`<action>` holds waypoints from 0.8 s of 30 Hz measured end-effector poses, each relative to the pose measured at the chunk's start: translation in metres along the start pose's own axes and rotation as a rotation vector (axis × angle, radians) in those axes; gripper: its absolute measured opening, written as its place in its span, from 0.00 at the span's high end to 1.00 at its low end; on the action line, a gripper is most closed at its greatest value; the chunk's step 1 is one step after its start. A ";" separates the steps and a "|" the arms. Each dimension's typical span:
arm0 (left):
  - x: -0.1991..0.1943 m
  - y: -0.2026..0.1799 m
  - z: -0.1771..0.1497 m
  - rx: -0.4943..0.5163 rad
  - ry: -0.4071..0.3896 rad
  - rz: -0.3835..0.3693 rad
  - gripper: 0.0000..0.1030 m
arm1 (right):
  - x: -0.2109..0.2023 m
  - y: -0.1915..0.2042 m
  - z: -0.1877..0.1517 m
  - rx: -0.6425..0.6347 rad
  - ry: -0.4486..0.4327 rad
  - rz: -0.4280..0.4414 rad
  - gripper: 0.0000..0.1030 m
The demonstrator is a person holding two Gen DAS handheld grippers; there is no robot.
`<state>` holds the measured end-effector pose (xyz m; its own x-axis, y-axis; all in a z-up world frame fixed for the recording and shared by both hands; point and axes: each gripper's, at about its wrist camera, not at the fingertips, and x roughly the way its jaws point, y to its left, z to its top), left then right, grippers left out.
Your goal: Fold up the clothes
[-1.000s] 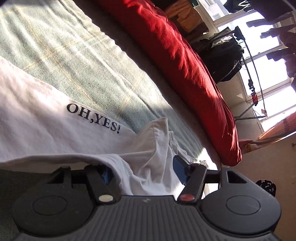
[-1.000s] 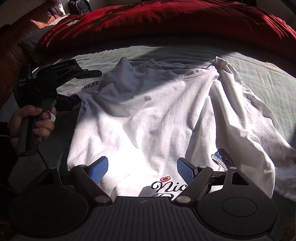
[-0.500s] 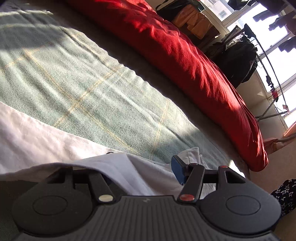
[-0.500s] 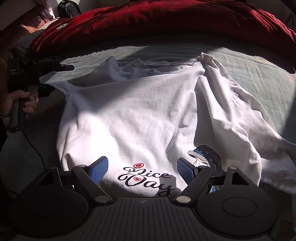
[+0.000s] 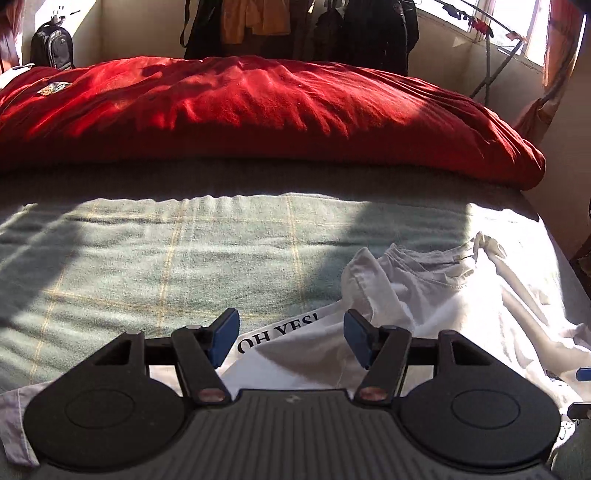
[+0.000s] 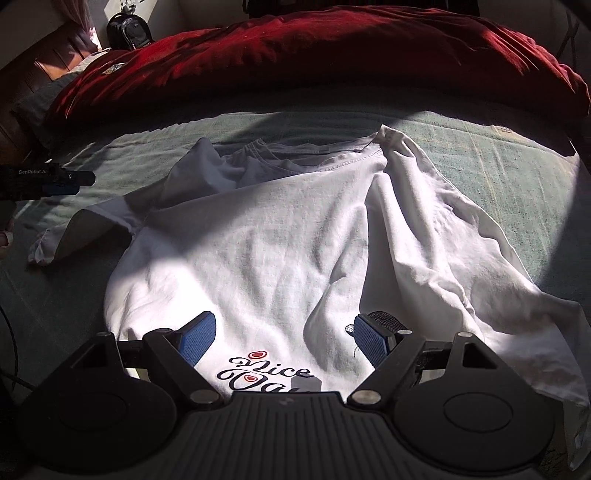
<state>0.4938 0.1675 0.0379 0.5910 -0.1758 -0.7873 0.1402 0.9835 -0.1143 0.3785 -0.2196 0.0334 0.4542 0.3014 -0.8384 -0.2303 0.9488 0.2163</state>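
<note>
A white T-shirt (image 6: 280, 236) lies spread and wrinkled on the green blanket (image 6: 509, 177), neck toward the red duvet, with "Nice Day" print near its hem. Its left sleeve (image 6: 77, 229) lies out to the side. In the left wrist view the shirt (image 5: 443, 295) sits at the right, with "OH YES!" text between the fingers. My left gripper (image 5: 291, 334) is open and empty, just above the sleeve edge; it also shows in the right wrist view (image 6: 55, 181) at far left. My right gripper (image 6: 284, 339) is open and empty over the hem.
A red duvet (image 5: 258, 107) is bunched along the far side of the bed. A backpack (image 5: 51, 44) and hanging clothes (image 5: 295, 26) stand behind it by the wall. The bed's right edge (image 5: 557, 251) drops off near a window and curtain.
My left gripper let go of the sleeve, drew back to the left and turned to face the duvet. The sleeve now lies flat. The right gripper held about still.
</note>
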 end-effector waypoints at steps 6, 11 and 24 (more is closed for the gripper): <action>0.056 0.004 0.007 0.142 0.106 -0.028 0.58 | 0.004 0.013 0.012 -0.037 -0.021 0.009 0.18; 0.102 0.006 0.013 0.259 0.193 -0.050 0.58 | 0.014 0.015 0.017 -0.052 -0.011 0.002 0.18; 0.111 -0.011 0.010 0.456 0.341 -0.087 0.94 | 0.039 0.032 0.033 -0.090 0.019 0.034 0.18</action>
<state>0.5661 0.1368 -0.0423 0.2831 -0.1572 -0.9461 0.5502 0.8347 0.0260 0.4169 -0.1747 0.0238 0.4288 0.3304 -0.8408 -0.3219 0.9255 0.1996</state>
